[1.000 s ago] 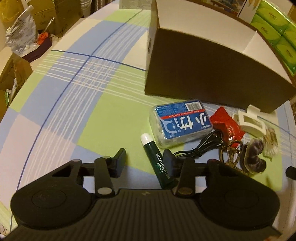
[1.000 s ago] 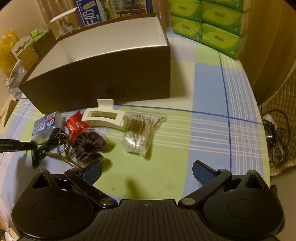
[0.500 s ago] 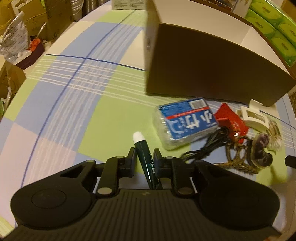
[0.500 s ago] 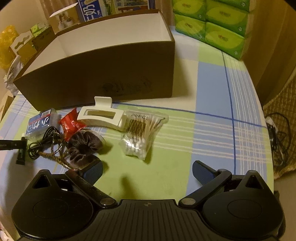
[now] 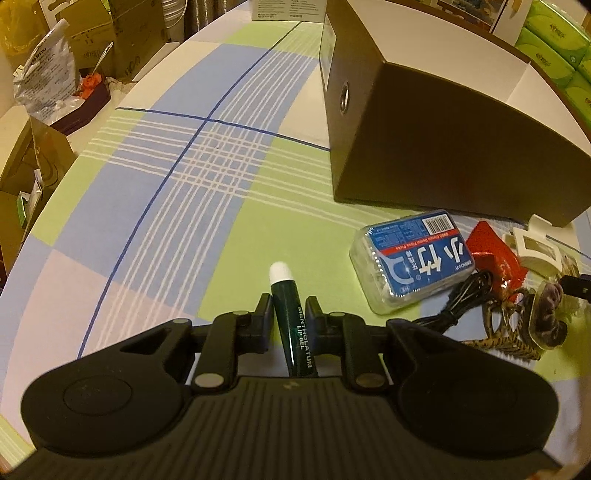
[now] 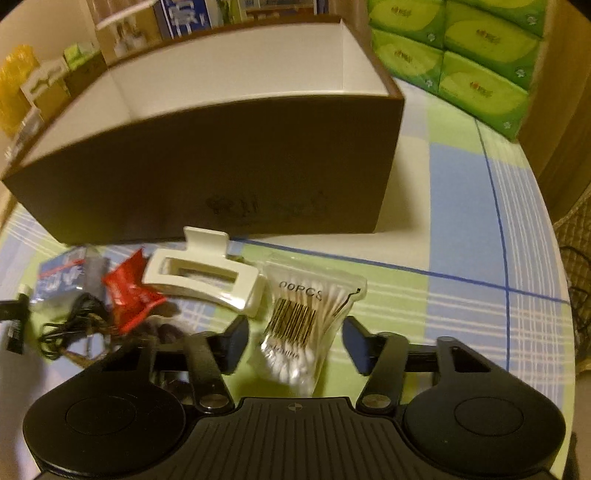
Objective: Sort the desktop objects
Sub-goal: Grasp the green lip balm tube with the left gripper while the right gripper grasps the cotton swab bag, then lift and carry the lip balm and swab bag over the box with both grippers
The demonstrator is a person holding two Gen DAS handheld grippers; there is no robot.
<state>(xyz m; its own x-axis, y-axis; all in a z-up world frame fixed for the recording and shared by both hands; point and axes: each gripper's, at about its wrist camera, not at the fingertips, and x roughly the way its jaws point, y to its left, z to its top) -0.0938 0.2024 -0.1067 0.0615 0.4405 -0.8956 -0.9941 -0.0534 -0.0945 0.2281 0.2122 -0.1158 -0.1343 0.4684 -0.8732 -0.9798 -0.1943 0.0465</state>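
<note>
Where boxes (image 5: 92, 26) crowd, a plaid tablecloth (image 5: 177, 184) lies.

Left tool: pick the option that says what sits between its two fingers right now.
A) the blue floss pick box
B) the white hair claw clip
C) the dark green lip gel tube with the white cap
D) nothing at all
C: in the left wrist view the left tool has both fingers pressed against the lip gel tube, while the floss pick box and hair claw clip lie apart on the tablecloth.
</note>
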